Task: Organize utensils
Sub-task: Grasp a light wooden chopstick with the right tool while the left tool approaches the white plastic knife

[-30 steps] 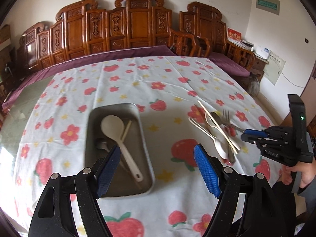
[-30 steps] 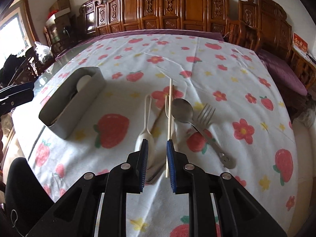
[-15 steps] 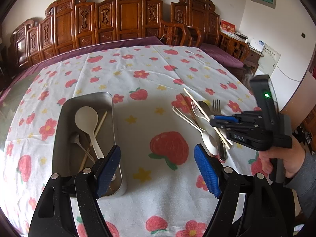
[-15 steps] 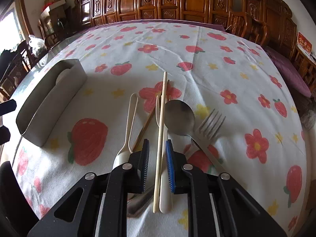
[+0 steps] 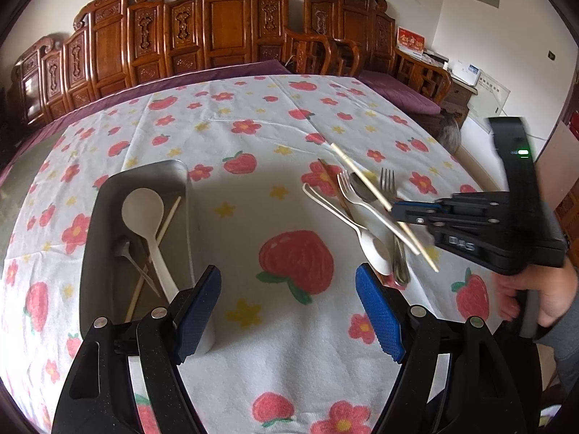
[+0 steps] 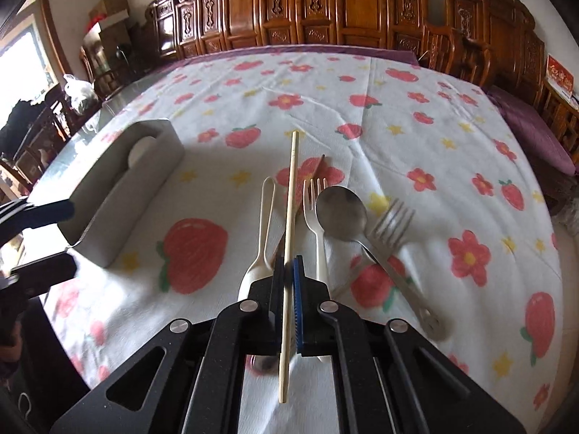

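My right gripper is shut on a pale chopstick and holds it just above the utensil pile; it also shows in the left wrist view. Under it lie a white plastic spoon, a white plastic fork, a metal spoon, a metal fork and a dark chopstick. The grey metal tray at the left holds a white ladle, a chopstick and a small metal spoon. My left gripper is open and empty above the tablecloth beside the tray.
The round table carries a white cloth with strawberries and flowers. Carved wooden chairs line the far side. A purple cushion lies at the right. The left gripper shows at the left edge of the right wrist view.
My right gripper has closed on the pale chopstick and raised it off the pile. The left gripper has drifted right, so the tray now lies further left in its view.
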A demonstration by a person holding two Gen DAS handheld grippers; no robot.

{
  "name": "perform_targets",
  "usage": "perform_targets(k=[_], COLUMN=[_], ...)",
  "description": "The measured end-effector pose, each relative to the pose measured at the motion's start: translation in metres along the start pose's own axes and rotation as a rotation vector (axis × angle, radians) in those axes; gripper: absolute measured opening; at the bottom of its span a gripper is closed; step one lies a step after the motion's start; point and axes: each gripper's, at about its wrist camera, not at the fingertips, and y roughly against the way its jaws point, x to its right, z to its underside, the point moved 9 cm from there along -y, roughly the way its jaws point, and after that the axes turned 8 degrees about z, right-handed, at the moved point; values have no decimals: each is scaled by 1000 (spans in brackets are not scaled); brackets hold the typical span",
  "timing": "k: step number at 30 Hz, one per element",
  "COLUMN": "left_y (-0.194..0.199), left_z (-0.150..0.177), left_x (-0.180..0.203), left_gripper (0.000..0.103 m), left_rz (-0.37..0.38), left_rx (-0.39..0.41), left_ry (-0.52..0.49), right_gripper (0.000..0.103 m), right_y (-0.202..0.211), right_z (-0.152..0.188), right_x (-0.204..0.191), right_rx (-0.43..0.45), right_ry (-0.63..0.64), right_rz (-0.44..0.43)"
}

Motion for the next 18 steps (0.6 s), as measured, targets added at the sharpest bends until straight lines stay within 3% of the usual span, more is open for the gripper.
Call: perform_targets(k=[8, 18], left_y=[-18, -61], left_z=[-5, -12], left_x=[21, 47], left_gripper=[74, 73], left_rz=[12, 48], left_rx=[-16, -52], left_ry=[-26, -33], right_gripper=[6, 6], right_y=[39, 39], right_z=[20, 39], right_x=[25, 50], right_rx=[37, 27], right_ry=[-77, -116], right_rz=[-4, 19])
